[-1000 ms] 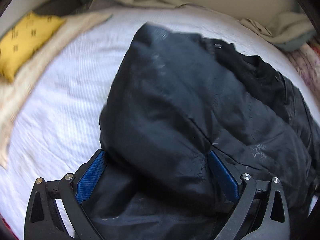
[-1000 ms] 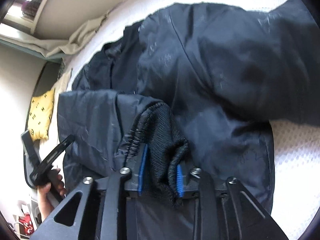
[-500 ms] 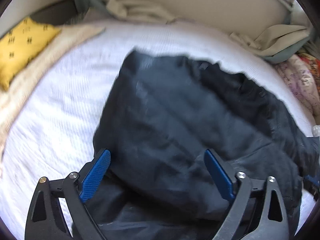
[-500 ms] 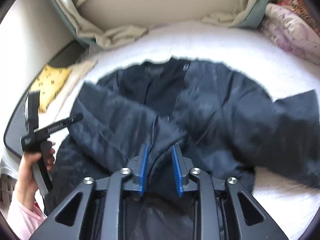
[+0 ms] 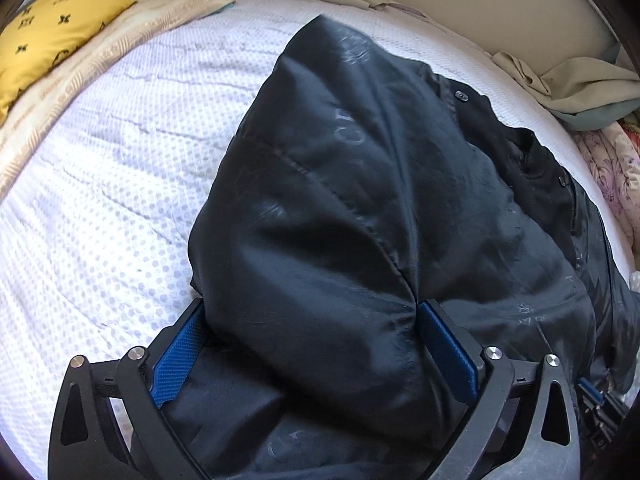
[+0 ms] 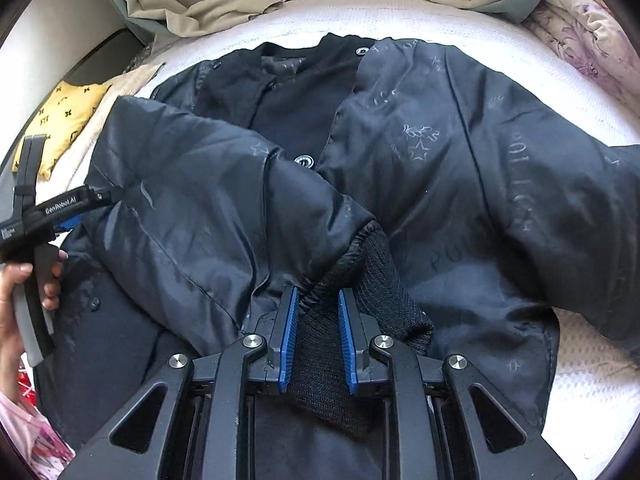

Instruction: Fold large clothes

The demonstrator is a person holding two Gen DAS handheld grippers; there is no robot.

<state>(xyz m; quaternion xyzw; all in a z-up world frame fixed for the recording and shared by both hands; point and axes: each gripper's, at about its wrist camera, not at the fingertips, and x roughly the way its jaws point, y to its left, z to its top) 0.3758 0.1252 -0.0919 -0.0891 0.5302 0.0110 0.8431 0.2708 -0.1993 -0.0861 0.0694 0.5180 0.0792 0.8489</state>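
A dark navy padded jacket (image 6: 440,160) lies open, front up, on a white bed (image 5: 120,160). Its left sleeve (image 6: 200,200) is laid across the body. My right gripper (image 6: 318,294) is closing its jaws, and the blue pads pinch that sleeve's black knit cuff (image 6: 376,280). My left gripper (image 5: 310,306) is spread wide and still opening, with the puffy shoulder end of the jacket (image 5: 360,200) bulging loosely between its pads. In the right wrist view a hand (image 6: 8,280) holds the left gripper's handle at the jacket's left edge.
A yellow patterned pillow (image 5: 52,40) and a cream blanket (image 5: 120,40) lie at the bed's far left. Beige and green cloth (image 5: 580,88) is bunched along the headboard. A floral quilt (image 6: 592,40) lies at the right, and pink items (image 6: 36,440) sit at the lower left.
The right gripper's jaws have narrowed onto the knit cuff, and its view has rolled so the jacket now lies squarely ahead. The left gripper drew back, then moved down close to the jacket again.
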